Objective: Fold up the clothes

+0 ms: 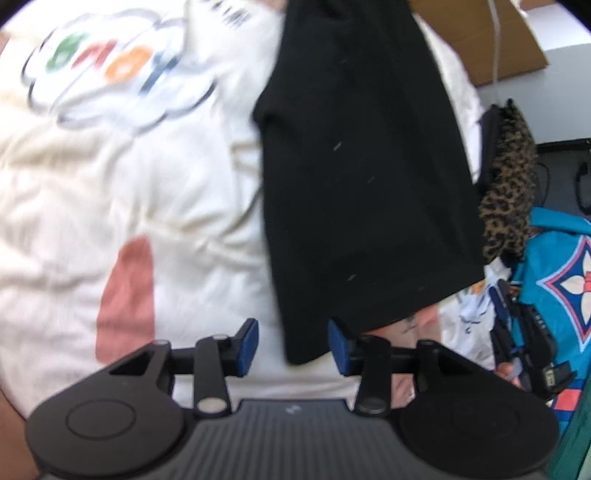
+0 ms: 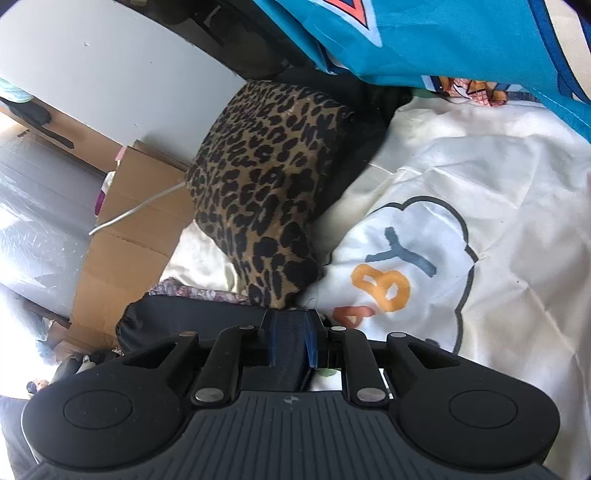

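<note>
Surface: cream quilted bedspread (image 1: 74, 206) printed with a cloud outline and coloured letters, rumpled.
Background: brown cardboard boxes (image 2: 122, 236) against a pale wall.
Black garment: plain black cloth (image 1: 365, 177) hangs over the bedspread near its right edge.
Leopard-print fabric (image 2: 258, 192): bunched at that edge, beside a turquoise patterned cloth (image 2: 424, 33).
Left gripper (image 1: 293, 345): blue-padded fingers spread, empty, just beside the black cloth's lower hem.
Right gripper (image 2: 291, 343): fingers pinching dark cloth.
</note>
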The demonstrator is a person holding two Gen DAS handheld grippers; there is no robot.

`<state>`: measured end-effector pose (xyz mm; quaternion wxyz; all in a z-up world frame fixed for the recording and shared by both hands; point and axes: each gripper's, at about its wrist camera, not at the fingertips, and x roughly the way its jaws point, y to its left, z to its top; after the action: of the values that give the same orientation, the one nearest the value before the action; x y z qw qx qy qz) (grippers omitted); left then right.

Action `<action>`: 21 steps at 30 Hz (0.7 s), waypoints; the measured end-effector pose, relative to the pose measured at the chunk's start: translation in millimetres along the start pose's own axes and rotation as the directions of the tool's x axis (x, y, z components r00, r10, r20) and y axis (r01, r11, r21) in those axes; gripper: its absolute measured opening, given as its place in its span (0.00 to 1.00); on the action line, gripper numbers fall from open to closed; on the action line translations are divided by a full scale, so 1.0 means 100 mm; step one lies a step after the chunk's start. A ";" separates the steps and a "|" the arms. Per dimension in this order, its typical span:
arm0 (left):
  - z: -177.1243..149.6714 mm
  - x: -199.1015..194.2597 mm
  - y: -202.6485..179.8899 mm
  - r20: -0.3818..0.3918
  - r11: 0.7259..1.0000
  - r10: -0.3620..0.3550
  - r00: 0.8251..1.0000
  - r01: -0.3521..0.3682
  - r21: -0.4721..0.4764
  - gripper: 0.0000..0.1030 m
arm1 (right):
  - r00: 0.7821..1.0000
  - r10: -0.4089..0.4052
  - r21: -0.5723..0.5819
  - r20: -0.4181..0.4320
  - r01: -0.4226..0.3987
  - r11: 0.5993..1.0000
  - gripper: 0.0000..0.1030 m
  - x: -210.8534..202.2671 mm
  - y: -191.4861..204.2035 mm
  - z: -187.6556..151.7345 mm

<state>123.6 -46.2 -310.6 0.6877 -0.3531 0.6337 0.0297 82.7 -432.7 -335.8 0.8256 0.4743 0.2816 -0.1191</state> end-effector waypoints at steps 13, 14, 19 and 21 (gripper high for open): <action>0.91 -0.23 -0.65 0.147 0.989 0.023 0.989 -0.044 0.142 0.48 | 0.999 0.039 -0.102 0.002 -0.039 0.994 0.21 0.04 0.31 0.01; 0.99 -0.24 -0.71 0.153 0.987 0.013 0.988 -0.037 0.155 0.48 | 0.999 0.052 -0.097 -0.005 -0.053 0.994 0.21 0.04 0.31 0.02; 1.37 -0.20 -1.10 0.188 0.975 -0.008 0.982 -0.034 0.218 0.48 | 0.998 0.056 -0.148 -0.036 -0.061 0.987 0.21 0.08 0.42 0.01; 1.55 -0.16 -1.20 0.195 0.972 -0.014 0.981 -0.032 0.231 0.49 | 0.997 0.058 -0.164 -0.044 -0.064 0.984 0.21 0.09 0.46 0.01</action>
<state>310.7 -48.8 -251.1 0.7830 -0.2626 0.5639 -0.0074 111.5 -408.9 -307.9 0.8597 0.4148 0.2918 -0.0607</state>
